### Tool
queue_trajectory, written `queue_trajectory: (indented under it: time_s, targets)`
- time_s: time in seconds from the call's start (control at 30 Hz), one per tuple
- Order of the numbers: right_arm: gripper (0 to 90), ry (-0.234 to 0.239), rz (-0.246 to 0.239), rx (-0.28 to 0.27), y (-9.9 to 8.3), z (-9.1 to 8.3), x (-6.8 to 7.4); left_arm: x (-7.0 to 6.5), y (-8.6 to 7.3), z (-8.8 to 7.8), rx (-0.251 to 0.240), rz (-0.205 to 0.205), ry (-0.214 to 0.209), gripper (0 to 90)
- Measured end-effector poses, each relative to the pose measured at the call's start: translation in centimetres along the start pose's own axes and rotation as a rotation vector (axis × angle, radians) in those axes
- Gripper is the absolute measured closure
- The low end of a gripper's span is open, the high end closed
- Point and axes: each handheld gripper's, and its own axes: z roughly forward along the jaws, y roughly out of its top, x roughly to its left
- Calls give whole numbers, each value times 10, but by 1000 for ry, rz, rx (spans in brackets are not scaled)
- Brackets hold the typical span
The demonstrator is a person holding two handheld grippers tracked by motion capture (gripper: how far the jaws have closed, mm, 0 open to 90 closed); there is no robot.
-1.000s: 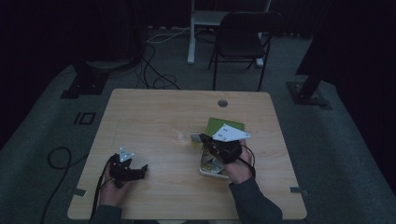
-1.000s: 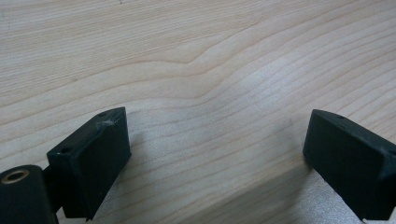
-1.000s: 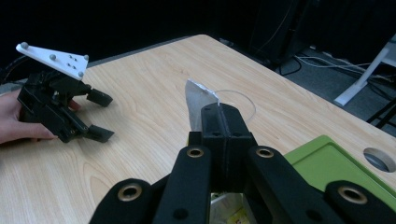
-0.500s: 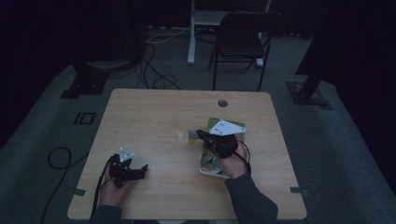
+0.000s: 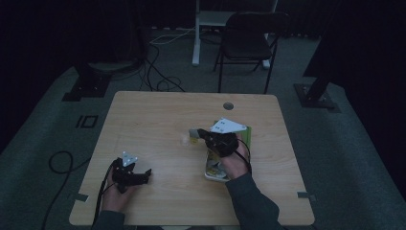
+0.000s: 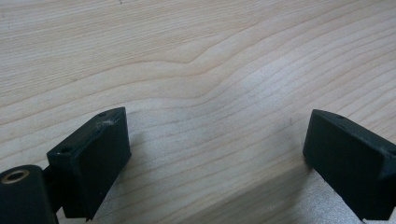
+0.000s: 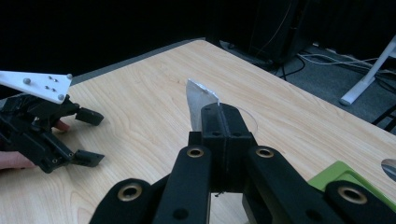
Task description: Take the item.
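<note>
The right hand-held gripper [image 7: 219, 114] has its jaws clamped tight on a thin silvery foil piece [image 7: 198, 100], held above the bench [image 5: 158, 120] beside a small clear cup [image 5: 185, 139]. The left hand-held gripper [image 6: 217, 154] rests wide open, gripping nothing, near the bench's front edge.

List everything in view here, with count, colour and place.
table: one, light wood, centre
packet: one, silvery, pinched in the right gripper's jaws
cup: one, clear, mid-table, left of the right gripper
tray: one, pale, under the right hand
green board: one, beside the tray, partly hidden
chair: one, dark, behind the table
cables: several, dark and white, on the floor
left gripper: black, jaws wide apart, low over bare wood at the near left
right gripper: black, jaws shut on the packet
forearms: two, dark sleeves, bottom edge
</note>
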Motion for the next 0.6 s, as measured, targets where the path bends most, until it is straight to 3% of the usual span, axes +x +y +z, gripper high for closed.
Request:
queue_trajectory:
  time_s: [0.6]
  targets:
    - [900, -10, 19, 6, 9, 24, -4, 0, 0, 0, 0, 0, 0, 80]
